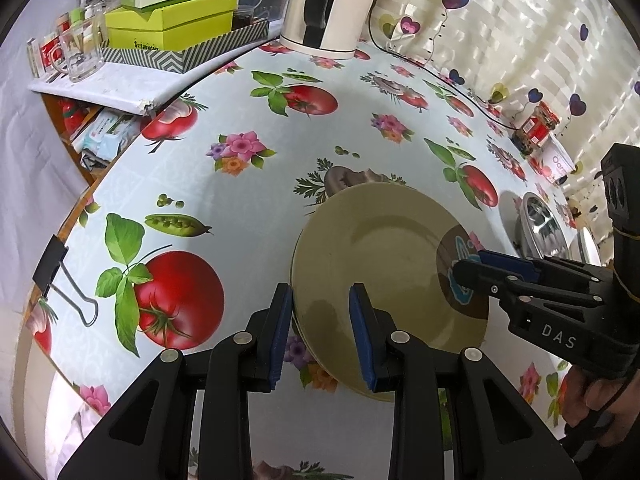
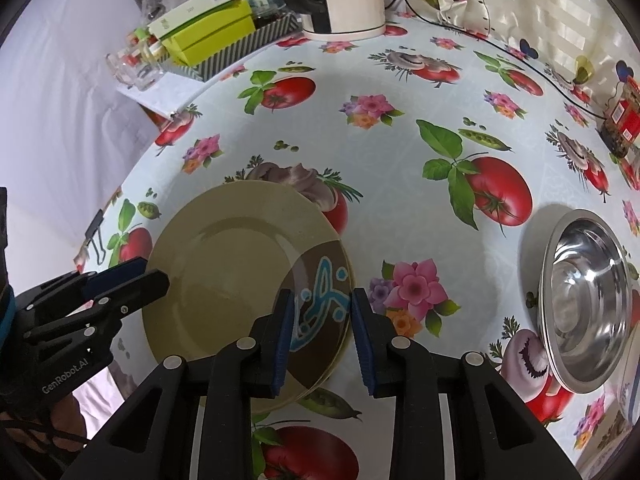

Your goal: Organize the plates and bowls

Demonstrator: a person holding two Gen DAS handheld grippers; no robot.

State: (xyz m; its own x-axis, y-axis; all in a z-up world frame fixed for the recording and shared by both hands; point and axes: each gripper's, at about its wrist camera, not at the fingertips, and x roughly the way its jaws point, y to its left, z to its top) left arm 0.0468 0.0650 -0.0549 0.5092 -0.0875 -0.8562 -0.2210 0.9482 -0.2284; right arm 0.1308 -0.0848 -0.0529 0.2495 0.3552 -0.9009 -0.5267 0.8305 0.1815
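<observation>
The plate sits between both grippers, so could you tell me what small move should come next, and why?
Probably close both grippers. The left gripper and right gripper are open, each straddling opposite edges of the plate, which appears stacked on other plates. Gripping comes before lifting it towards the steel bowl.

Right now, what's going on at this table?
A person holds tongs in each hand over a flowered tablecloth. Both sets are at a beige plate, which seems to lie on at least one more plate: the left tongs straddle its near-left rim, the right tongs straddle the brown-and-blue patterned side. Both are open, with no grip visible yet. A steel bowl waits off to the right, untouched.
</observation>
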